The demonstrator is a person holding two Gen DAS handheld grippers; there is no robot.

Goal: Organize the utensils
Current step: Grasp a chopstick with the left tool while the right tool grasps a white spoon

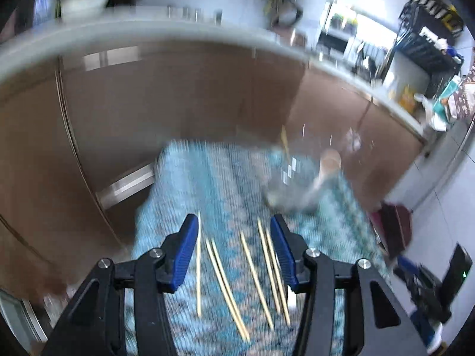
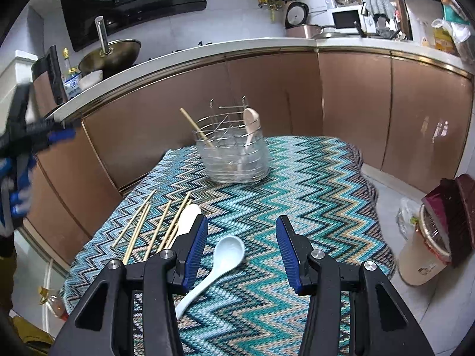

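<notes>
A wire utensil holder [image 2: 233, 151] stands at the far end of a zigzag-patterned cloth [image 2: 311, 207]; it holds a pink spoon [image 2: 251, 124] and one chopstick [image 2: 197, 127]. Several bamboo chopsticks [image 2: 148, 225] lie at the cloth's left. A pale blue spoon [image 2: 216, 267] lies between my right gripper's [image 2: 242, 249] open fingers, and a white spoon [image 2: 187, 222] lies beside its left finger. In the blurred left wrist view, my left gripper [image 1: 234, 252] is open and empty above the chopsticks [image 1: 231, 279]; the holder [image 1: 299, 175] is a blur ahead.
Brown kitchen cabinets [image 2: 356, 103] under a white counter [image 2: 207, 53] run behind the table. A wok [image 2: 109, 55] and bottle sit on the counter at the left. A bin with a dark red lid [image 2: 433, 231] stands on the floor at the right.
</notes>
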